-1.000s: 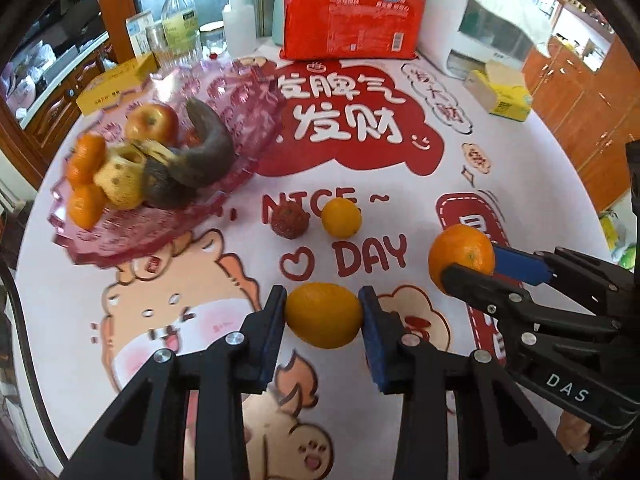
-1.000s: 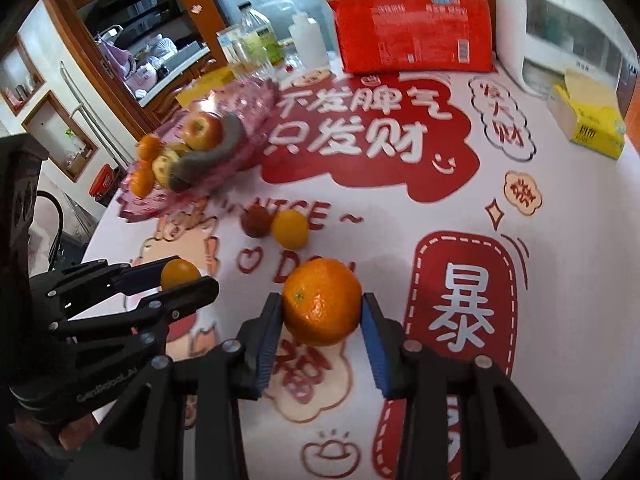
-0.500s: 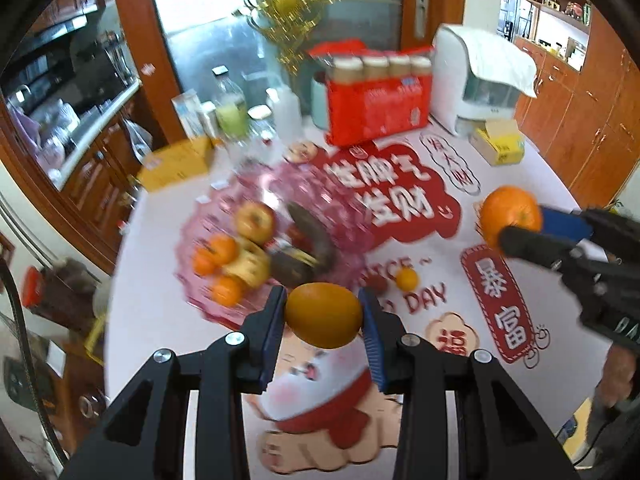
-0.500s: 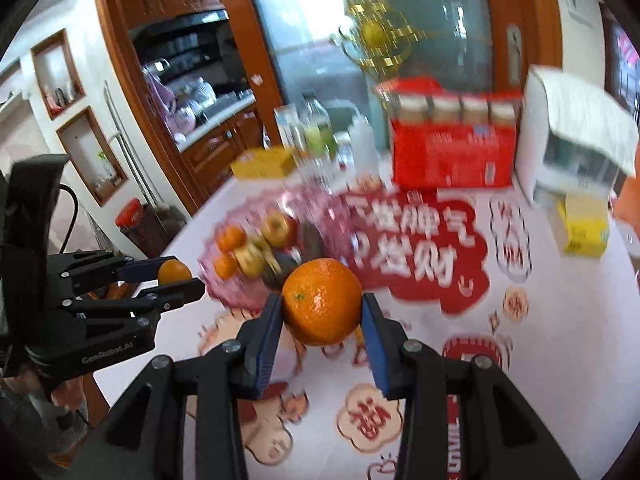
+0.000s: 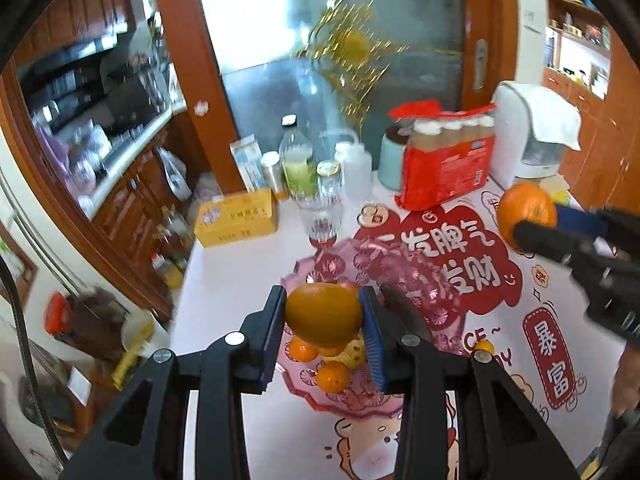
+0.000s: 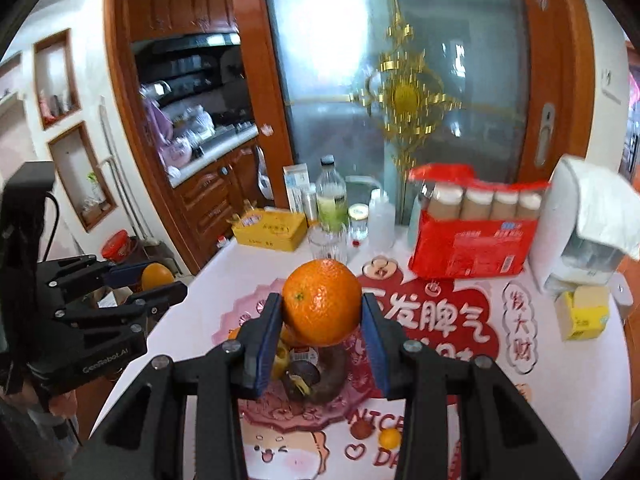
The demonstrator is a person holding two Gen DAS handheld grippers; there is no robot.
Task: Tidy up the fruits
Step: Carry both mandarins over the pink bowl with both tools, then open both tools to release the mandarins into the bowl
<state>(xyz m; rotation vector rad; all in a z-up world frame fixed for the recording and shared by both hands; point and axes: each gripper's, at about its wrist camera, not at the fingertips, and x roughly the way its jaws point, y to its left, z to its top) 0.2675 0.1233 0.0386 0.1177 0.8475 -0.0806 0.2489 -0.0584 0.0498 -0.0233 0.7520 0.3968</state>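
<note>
Fruit held: a smooth yellow-orange citrus fruit [image 5: 323, 316] sits clamped between the blue pads of the left gripper [image 5: 323, 320]; a round pebbly orange [image 6: 321, 307] is pinched in the right gripper [image 6: 322, 320].
Fruit plate: a pink patterned glass plate [image 5: 384, 268] lies below and just past both tools, holding small tangerines [image 5: 332, 376] and other fruit.
Loose fruit: one small orange [image 6: 390, 437] and a dark red berry-like fruit [image 6: 361, 428] rest on the printed tablecloth [image 6: 560, 380], under the right gripper.
Writing: "GenRobot.AI" on the left gripper's side; "NICE" on the cloth.
</note>
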